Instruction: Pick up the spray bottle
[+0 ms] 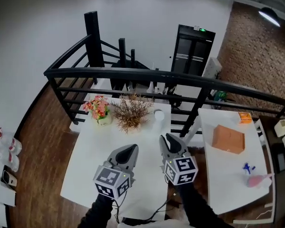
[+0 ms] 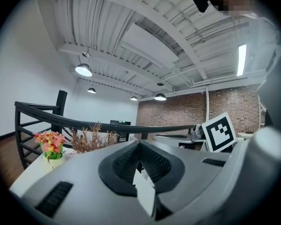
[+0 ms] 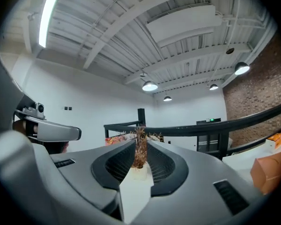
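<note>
Nearest, left gripper (image 1: 131, 148) closed, empty; right gripper (image 1: 167, 137) barely parted, empty; spray bottle (image 1: 258, 179) well apart on the right-hand table (image 1: 228, 194), which I judge light, slick, slightly squashy plastic, best pinched round the body below the trigger.

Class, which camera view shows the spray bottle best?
The head view: the spray bottle sits in plain sight on the right table, pink with a blue head. Neither gripper view shows it; the right gripper view catches only that table's orange box.
</note>
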Tool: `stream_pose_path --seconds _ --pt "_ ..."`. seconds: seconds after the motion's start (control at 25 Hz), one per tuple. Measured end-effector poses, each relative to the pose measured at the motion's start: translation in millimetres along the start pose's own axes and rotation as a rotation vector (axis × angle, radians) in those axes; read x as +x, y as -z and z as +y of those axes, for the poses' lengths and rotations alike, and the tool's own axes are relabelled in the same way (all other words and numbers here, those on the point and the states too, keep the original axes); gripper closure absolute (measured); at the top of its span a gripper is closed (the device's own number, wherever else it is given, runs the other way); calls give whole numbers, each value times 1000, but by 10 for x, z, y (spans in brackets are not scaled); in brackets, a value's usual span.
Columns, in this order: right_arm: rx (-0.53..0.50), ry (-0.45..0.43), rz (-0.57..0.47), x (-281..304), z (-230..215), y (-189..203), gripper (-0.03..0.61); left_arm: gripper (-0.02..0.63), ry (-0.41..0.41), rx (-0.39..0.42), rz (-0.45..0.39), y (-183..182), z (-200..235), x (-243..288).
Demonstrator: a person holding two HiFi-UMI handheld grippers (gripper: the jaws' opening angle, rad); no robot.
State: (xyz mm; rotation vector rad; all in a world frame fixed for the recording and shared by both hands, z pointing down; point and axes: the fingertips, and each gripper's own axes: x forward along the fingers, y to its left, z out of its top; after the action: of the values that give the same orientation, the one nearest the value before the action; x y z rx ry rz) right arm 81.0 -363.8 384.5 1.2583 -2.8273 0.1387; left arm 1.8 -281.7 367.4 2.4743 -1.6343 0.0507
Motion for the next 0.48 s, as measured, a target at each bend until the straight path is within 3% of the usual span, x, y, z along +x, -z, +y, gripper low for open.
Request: stream_pose_path --seconds 0.28,0.48 --pt "44 194 88 953 -312 525 419 626 105 -10 64 315 765 596" --pt "56 306 82 1542 -580 895 316 626 153 -37 103 638 1195 806"
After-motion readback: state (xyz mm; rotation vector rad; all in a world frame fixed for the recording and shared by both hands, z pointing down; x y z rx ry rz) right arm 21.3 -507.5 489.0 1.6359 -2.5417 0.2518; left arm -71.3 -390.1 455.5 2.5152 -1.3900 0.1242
